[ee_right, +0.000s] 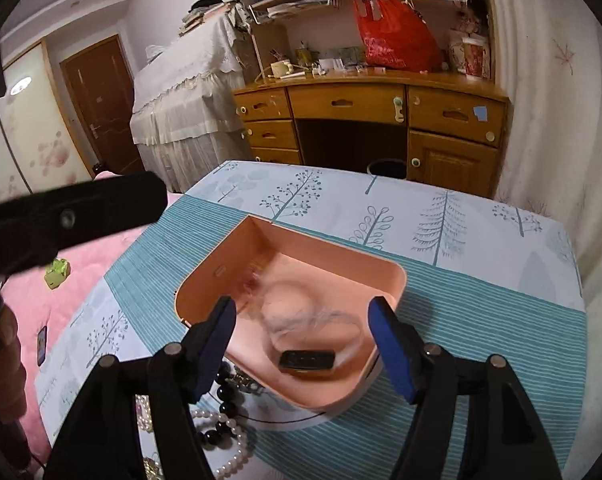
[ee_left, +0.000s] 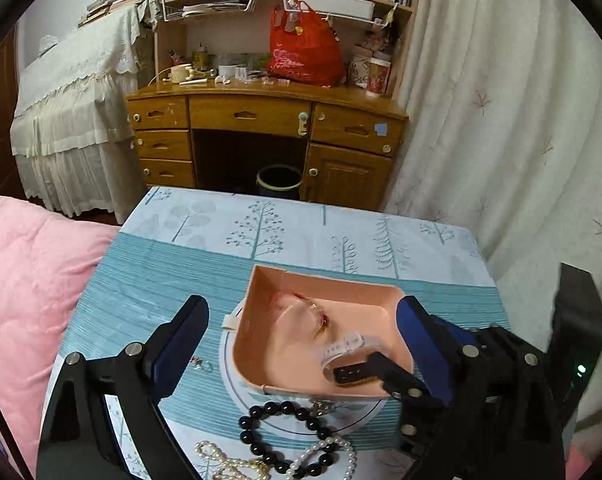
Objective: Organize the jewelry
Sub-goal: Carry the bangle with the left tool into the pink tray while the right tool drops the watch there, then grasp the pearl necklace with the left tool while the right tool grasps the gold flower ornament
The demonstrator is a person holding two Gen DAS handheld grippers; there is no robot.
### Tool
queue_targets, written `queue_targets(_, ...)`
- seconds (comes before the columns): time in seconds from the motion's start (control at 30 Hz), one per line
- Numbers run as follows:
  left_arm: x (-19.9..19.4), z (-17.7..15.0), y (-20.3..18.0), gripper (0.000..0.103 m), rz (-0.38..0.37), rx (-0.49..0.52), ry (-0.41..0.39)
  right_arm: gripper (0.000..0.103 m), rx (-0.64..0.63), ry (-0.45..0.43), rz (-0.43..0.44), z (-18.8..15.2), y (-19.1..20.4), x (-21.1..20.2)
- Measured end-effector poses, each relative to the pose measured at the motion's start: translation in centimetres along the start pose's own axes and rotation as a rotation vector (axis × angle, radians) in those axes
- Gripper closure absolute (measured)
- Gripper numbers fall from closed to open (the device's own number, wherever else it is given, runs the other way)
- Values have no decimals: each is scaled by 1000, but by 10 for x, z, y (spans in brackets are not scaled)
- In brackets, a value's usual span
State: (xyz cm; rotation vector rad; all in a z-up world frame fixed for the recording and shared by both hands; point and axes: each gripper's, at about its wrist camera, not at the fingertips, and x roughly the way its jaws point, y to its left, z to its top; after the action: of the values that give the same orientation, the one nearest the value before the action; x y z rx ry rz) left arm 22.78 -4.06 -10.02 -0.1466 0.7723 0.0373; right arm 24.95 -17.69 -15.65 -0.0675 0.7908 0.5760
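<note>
A pink tray (ee_left: 261,280) (ee_right: 217,268) sits on the tree-print tablecloth. Inside lie a watch with a white strap and dark face (ee_left: 351,372) (ee_right: 307,359) and a thin red-and-gold bracelet (ee_left: 321,316). My left gripper (ee_left: 301,320) is open, its fingers either side of the tray's near half. My right gripper (ee_right: 303,320) is open above the tray's near edge, over the watch; it shows at the right in the left wrist view (ee_left: 481,380). A black bead bracelet (ee_left: 285,436) (ee_right: 221,392), pearl strands (ee_left: 325,456) (ee_right: 229,452) and small rings (ee_left: 201,364) lie on the cloth near the tray.
A pink quilt (ee_left: 25,280) lies left of the table. A wooden desk (ee_left: 261,120) with a red bag (ee_left: 305,48) stands behind, a bin (ee_left: 279,182) under it. A white curtain (ee_left: 521,120) hangs at right. A white round mat (ee_left: 229,376) lies under the tray.
</note>
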Motion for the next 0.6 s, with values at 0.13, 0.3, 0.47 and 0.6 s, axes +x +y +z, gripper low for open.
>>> queue_targets(0.13,0,-7,8,9,45,5,29,33,-33,8,-13,-7,3,-8)
queue_targets(0.3,-2,-24,23,9,70,-23,83,33,-36,-1,-29,-19,7,-19)
queue_targets(0.47,-10,-57,42,9,79,-43,192,33,9,32,-10,-40,17,-33)
queue_targets(0.6,-17,-84,53,9,77,-31,271,33,74,74,36,-67,28,-48)
